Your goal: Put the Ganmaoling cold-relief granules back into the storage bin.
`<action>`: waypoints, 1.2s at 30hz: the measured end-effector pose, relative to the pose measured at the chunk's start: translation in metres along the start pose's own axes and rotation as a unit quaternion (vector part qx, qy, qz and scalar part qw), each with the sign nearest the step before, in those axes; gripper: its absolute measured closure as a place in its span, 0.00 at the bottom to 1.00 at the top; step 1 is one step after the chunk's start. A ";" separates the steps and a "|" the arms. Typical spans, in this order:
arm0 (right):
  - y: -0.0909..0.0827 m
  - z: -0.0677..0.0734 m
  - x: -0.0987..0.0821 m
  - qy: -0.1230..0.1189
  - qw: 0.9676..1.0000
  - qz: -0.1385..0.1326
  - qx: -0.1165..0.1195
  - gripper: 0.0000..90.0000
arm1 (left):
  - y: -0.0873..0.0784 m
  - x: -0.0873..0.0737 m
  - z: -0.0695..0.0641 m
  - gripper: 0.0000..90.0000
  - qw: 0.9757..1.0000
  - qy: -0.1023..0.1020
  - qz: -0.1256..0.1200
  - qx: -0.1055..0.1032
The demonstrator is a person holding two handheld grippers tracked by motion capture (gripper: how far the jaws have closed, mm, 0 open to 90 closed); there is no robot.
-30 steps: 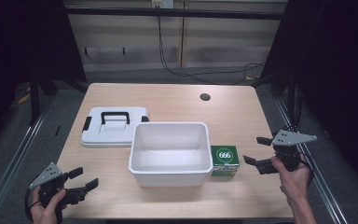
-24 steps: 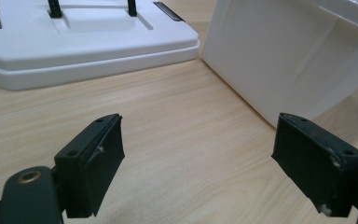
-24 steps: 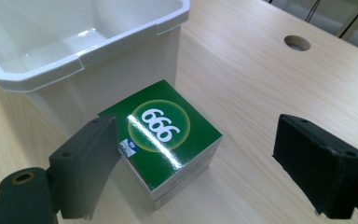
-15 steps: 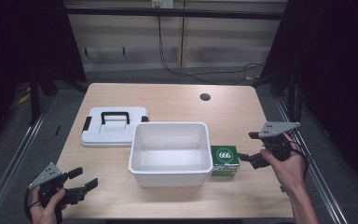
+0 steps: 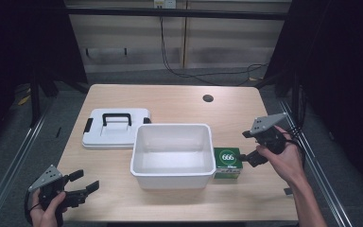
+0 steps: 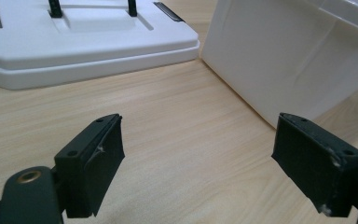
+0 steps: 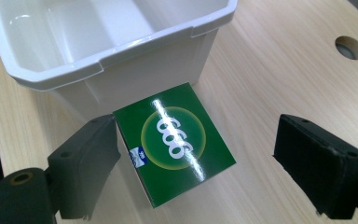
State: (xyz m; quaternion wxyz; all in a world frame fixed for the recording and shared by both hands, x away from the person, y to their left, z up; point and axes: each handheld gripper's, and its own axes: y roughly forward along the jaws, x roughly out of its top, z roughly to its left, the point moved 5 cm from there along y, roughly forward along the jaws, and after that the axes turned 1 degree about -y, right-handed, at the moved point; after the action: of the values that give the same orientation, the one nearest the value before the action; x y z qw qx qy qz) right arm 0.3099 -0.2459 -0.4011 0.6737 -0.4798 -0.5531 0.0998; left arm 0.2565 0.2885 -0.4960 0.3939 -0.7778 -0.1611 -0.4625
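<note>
A green box marked 666 stands on the table against the right wall of a white open bin. In the right gripper view the green box lies between and just ahead of the open jaws, close to the left one. My right gripper hovers open just right of the box. The bin's white lid with a black handle lies flat to the bin's left. My left gripper is open, low at the table's front left corner, and faces the lid and the bin's wall.
The wooden table has a round cable hole at the back right. Metal rails run along both sides of the table. Bare wood lies between the left gripper and the bin.
My right gripper has moved in toward the green box from the table's right edge and tilted down over it. The left gripper has stayed put.
</note>
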 end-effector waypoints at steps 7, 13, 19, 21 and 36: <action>0.009 0.003 0.008 -0.026 0.999 0.034 0.033 0.15 | 0.000 0.000 0.000 0.18 1.000 -0.002 0.000 -0.002; 0.013 0.005 0.014 -0.039 0.995 0.068 0.063 0.15 | 0.000 0.000 0.000 0.18 1.000 -0.002 0.000 -0.002; 0.017 0.006 0.020 -0.058 0.991 0.096 0.075 0.15 | 0.000 0.000 0.000 0.18 1.000 -0.001 -0.001 -0.001; 0.021 0.011 0.023 -0.067 0.987 0.116 0.086 0.15 | 0.000 0.000 0.001 0.18 1.000 -0.002 -0.001 0.000; 0.034 0.012 0.023 -0.106 0.971 0.180 0.114 0.15 | 0.001 0.000 0.000 0.18 1.000 -0.001 0.000 -0.003</action>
State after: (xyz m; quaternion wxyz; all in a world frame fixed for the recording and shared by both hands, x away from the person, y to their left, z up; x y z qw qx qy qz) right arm 0.3223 -0.2062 -0.4128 0.6325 -0.4780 -0.5107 0.3326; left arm 0.2568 0.2878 -0.4965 0.3911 -0.7798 -0.1599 -0.4619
